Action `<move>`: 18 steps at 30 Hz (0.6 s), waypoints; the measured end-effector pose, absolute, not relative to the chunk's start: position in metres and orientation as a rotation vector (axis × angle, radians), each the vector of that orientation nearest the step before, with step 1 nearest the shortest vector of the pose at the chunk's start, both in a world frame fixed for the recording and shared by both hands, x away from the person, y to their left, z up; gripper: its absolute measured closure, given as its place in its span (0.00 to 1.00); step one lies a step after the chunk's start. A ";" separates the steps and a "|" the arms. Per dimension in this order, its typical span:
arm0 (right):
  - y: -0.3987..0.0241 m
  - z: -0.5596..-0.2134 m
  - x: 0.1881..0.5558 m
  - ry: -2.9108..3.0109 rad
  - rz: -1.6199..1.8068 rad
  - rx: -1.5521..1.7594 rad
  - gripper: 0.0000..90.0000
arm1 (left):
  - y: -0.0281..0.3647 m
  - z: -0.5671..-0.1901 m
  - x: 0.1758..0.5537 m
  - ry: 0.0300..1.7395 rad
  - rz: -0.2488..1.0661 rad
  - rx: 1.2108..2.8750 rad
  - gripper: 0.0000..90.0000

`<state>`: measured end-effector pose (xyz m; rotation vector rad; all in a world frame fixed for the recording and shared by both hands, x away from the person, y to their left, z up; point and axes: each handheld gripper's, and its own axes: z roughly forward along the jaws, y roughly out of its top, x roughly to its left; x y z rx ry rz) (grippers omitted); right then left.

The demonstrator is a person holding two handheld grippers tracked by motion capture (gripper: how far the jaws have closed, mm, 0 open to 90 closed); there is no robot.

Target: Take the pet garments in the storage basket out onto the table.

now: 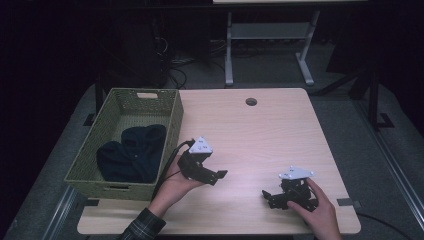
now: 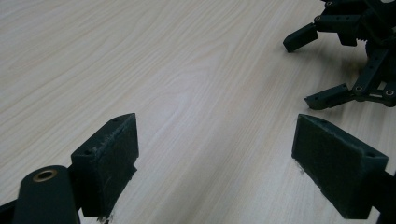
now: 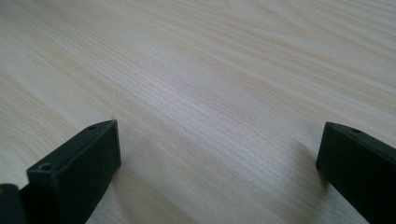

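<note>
High view, contents listed by size. Table (image 1: 260,130): light wood-grain top with a round hole (image 1: 251,102) near its far edge, well beyond both grippers; the surface is seen under and between both grippers. Basket (image 1: 172,112): green woven, rectangular, set on the table's left part, just to the left of the left gripper, its near right corner close beside the person's left hand (image 1: 175,186). Dark cloth (image 1: 132,152): a navy bundle lying inside the basket toward its near end, left of the left gripper and apart from it, with the basket wall between. Left gripper (image 1: 220,174): held in the left hand just right of the basket, low over the table, jaws pointed toward the right gripper; a grey three-cornered plate (image 1: 201,146) is carried on top and a cable is trailed toward the basket. In the left gripper view the jaws are spread wide with bare wood between them, nothing held, and the right gripper (image 2: 322,67) is seen ahead at upper right. Right gripper (image 1: 266,195): held in the right hand (image 1: 315,207) near the table's front right, jaws pointed left toward the left gripper, well apart from it. In the right gripper view its jaws are likewise spread wide over bare table, nothing gripped.
</note>
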<state>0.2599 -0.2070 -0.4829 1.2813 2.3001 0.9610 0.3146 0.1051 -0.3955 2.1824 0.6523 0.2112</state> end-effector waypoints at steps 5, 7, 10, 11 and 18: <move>-0.207 -0.483 0.260 2.300 0.961 1.280 0.00 | 0.106 -0.391 0.317 0.652 0.216 2.173 0.16; -0.207 -0.483 0.260 2.300 0.961 1.280 0.00 | 0.106 -0.389 0.317 0.654 0.215 2.170 0.16; -0.207 -0.483 0.260 2.300 0.961 1.280 0.00 | 0.106 -0.386 0.319 0.650 0.215 2.170 0.16; -0.207 -0.483 0.260 2.300 0.961 1.280 0.00 | 0.107 -0.384 0.319 0.649 0.215 2.171 0.17; -0.207 -0.483 0.260 2.300 0.961 1.280 0.00 | 0.108 -0.374 0.323 0.632 0.227 2.169 0.18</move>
